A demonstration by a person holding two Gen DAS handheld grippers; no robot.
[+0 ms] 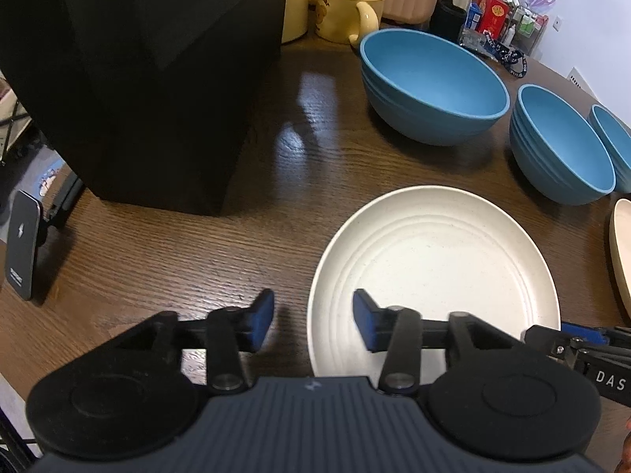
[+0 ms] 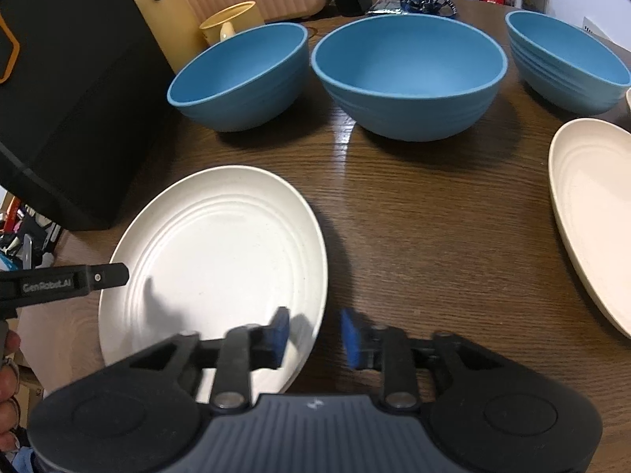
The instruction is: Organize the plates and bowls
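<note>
A white ridged plate [image 1: 434,260] [image 2: 221,260] lies flat on the brown wooden table [image 1: 177,256]. My left gripper [image 1: 313,317] is open, its blue pads straddling the plate's left rim without pressing on it. My right gripper [image 2: 315,333] is open as well, with the plate's right rim between its pads. Behind the plate stand three blue bowls: the left one [image 2: 236,75], the middle one [image 2: 410,75] and the right one [image 2: 568,63]. A second, cream plate [image 2: 591,216] lies to the right.
A tall black box [image 1: 138,79] stands close on the left, beside the plate. A yellow mug [image 1: 347,8] sits behind the bowls. A dark phone stand [image 1: 23,244] is at the table's left edge. Boxes and clutter [image 1: 504,15] fill the far right corner.
</note>
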